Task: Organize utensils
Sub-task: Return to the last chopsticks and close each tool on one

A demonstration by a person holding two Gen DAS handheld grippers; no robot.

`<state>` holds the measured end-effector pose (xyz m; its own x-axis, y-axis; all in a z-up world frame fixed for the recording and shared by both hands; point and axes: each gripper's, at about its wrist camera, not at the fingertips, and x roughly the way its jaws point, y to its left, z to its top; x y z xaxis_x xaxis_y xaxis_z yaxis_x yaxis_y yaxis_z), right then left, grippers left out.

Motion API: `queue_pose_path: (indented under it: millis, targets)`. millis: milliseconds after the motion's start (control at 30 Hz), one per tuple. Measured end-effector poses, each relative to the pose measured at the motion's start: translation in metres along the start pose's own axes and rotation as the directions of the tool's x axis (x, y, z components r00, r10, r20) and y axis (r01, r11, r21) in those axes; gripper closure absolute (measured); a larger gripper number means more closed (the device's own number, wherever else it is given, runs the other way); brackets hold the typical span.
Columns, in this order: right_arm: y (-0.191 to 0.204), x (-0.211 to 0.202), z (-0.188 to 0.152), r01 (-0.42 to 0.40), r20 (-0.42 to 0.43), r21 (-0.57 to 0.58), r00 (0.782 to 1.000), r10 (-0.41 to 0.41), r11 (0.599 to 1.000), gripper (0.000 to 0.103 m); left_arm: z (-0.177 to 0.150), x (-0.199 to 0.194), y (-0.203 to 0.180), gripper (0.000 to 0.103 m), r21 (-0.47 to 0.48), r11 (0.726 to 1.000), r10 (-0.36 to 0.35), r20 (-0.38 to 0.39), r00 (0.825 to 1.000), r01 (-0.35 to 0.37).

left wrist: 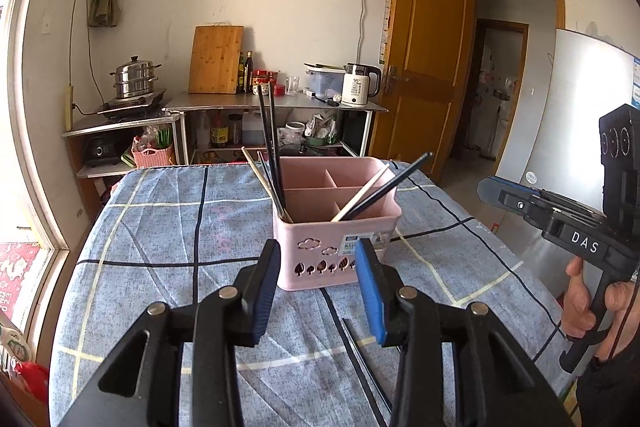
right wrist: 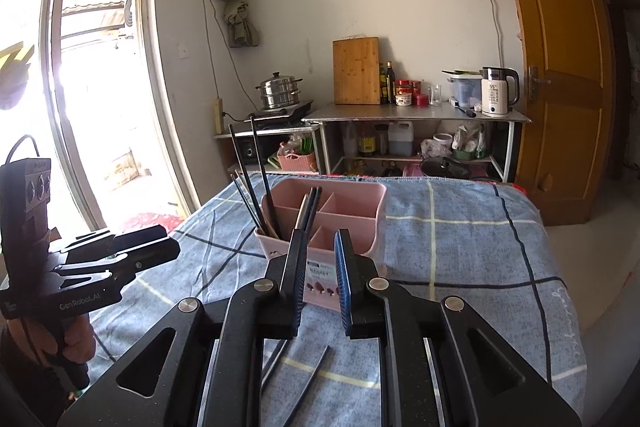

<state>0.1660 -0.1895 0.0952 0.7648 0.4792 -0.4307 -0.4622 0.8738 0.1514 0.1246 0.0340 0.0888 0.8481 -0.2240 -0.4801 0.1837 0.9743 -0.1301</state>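
Observation:
A pink divided utensil holder [left wrist: 340, 231] stands on the blue checked cloth. Black chopsticks [left wrist: 272, 147] stand in its left compartment. A wooden and a black chopstick [left wrist: 384, 187] lean out to the right. My left gripper [left wrist: 318, 245] hovers open just in front of the holder, nothing between its fingers. Two black chopsticks [left wrist: 360, 359] lie loose on the cloth below it. In the right wrist view my right gripper [right wrist: 319, 235] is narrowly open and empty before the holder [right wrist: 352, 219], with loose black chopsticks [right wrist: 316, 367] on the cloth beneath. A hand holds each gripper.
The cloth-covered table [left wrist: 160, 227] ends just behind the holder. Behind it stands a metal shelf [left wrist: 276, 103] with a cutting board, bottles and a kettle [left wrist: 360, 85], and a steamer pot [left wrist: 134, 77] to the left. A wooden door [left wrist: 428, 55] is open at the right.

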Motion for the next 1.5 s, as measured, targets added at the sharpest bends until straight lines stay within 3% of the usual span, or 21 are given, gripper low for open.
queue_pose_path:
  millis: [167,600,933,1500]
  targets:
    - [-0.002,-0.012,-0.027,-0.017,-0.022,0.032,1.000,0.017,0.999,0.081,-0.022,-0.005,-0.011,0.062,0.007,1.000,-0.004,-0.017,1.000,0.004]
    - [0.004,-0.019,-0.077,-0.016,-0.118,0.053,0.993,0.022,0.998,0.081,-0.072,-0.009,-0.027,0.062,-0.001,1.000,-0.016,-0.084,0.996,0.016]
    - [0.001,-0.006,-0.099,0.004,-0.189,0.076,0.982,0.011,0.997,0.081,-0.091,0.000,-0.030,0.062,-0.030,0.999,-0.026,-0.140,0.990,0.022]
    - [0.016,0.058,-0.137,0.023,-0.396,0.063,0.918,0.004,0.998,0.081,-0.103,0.028,-0.017,0.062,-0.097,0.995,-0.025,-0.226,0.974,0.003]
